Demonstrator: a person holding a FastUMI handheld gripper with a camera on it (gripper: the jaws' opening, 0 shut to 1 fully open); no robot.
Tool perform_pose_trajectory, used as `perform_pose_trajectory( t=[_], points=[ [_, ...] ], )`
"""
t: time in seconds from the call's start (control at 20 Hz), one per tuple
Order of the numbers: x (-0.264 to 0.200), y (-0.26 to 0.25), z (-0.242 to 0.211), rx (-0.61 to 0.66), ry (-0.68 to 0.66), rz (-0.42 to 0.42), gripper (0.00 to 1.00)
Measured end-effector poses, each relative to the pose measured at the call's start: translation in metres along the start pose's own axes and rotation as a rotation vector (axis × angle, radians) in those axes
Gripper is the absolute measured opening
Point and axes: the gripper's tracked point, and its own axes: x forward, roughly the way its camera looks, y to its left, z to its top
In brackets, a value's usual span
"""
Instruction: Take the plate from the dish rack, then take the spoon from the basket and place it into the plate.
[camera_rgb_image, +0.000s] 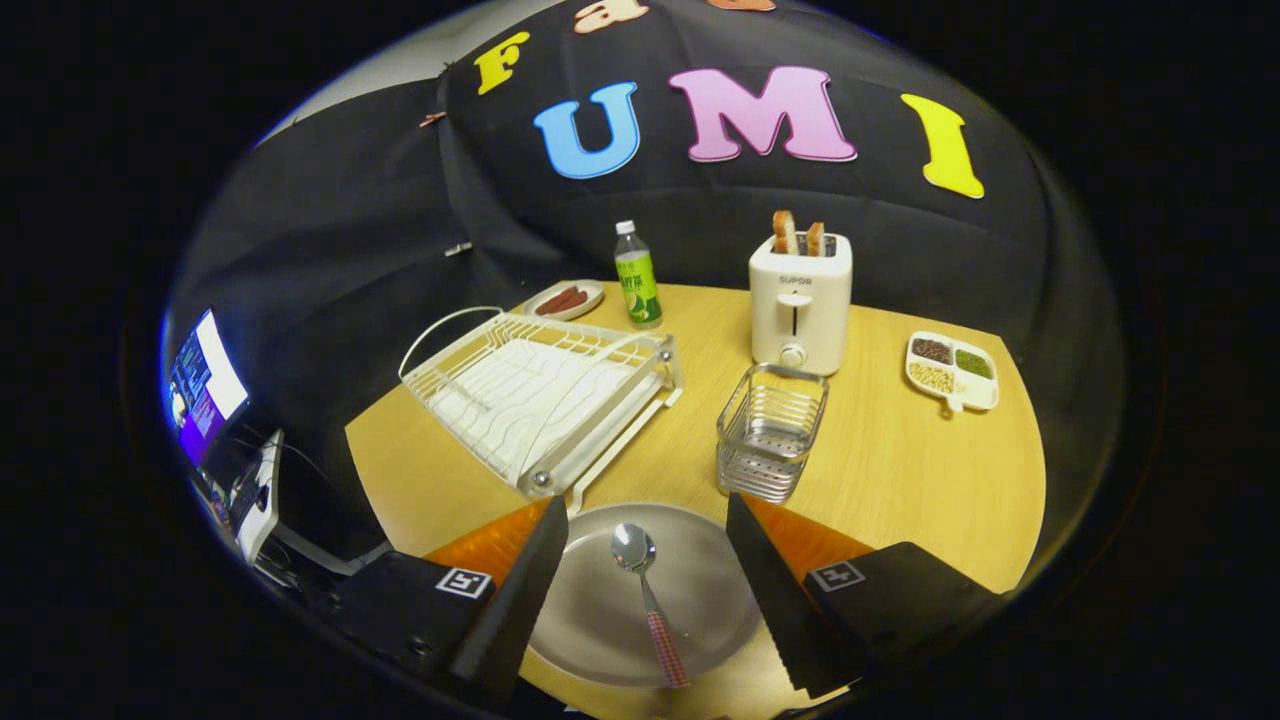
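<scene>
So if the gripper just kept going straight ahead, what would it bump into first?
Probably the wire basket, or the corner of the dish rack; depth is hard to judge. The open gripper hangs over the plate with the spoon between its fingers.

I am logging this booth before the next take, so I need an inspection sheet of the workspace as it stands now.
Surface: round wooden table, bare wood between the items.
Job's things: grey plate lies flat between the fingers; spoon rests in it, bowl pointing away. White dish rack and wire basket stand beyond the plate, both empty.
Clutter: green bottle, small dish of sausages, toaster with two slices up, divided tray of grains.
Grippers: gripper open, fingers astride the plate, holding nothing.
Cables: thin wires beside the lit screen, off the table.
Surroundings: black cloth wall behind the table.
</scene>
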Motion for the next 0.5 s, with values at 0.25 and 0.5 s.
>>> perform_pose_trajectory(
  t=[0.25, 0.5],
  points=[
    [-0.039, -0.006, 0.059, 0.047, -0.134, -0.147, 0.99],
    [-0.082, 0.001, 0.102, 0.104, -0.265, -0.292, 0.99]
  ],
)
